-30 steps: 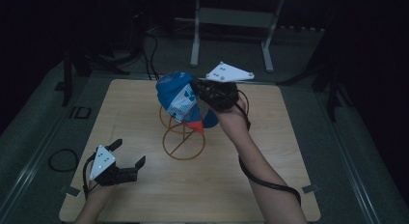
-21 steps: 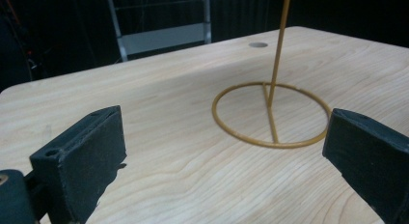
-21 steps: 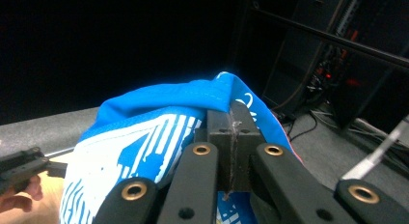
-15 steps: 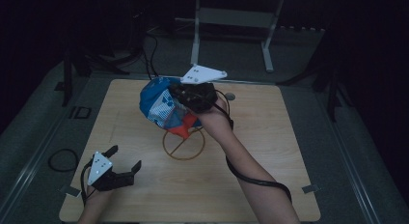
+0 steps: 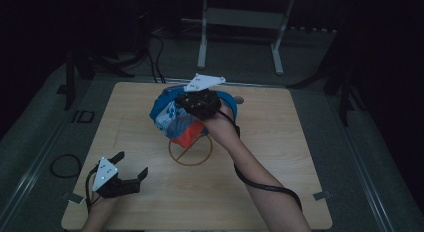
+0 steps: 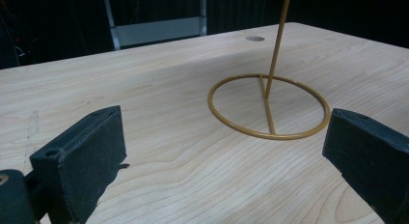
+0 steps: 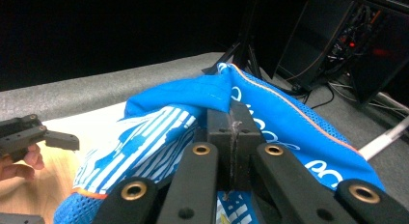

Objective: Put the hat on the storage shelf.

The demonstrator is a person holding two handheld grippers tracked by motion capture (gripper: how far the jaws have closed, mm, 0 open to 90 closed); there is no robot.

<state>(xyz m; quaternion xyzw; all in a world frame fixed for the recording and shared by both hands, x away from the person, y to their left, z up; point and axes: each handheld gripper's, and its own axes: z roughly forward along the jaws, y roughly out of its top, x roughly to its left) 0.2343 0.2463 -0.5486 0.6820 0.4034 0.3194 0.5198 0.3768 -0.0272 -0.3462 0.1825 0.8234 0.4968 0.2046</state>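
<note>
A pale wooden table point(image 5: 280, 157) carries everything. Above its middle hangs a blue cloth bag point(image 5: 170, 114) with white stripes and an orange patch, bunched up and lifted off the wood, just over a thin gold wire stand point(image 5: 191, 153). The stand's round base ring lies flat on the table and its upright rod rises from a crossbar. The right gripper point(image 7: 230, 119) has its jaws pressed together, pinching a fold of the bag's blue fabric. The left gripper point(image 5: 131, 172) rests low near the table's near-left corner, well apart from the stand, jaws spread wide with nothing between them.
</note>
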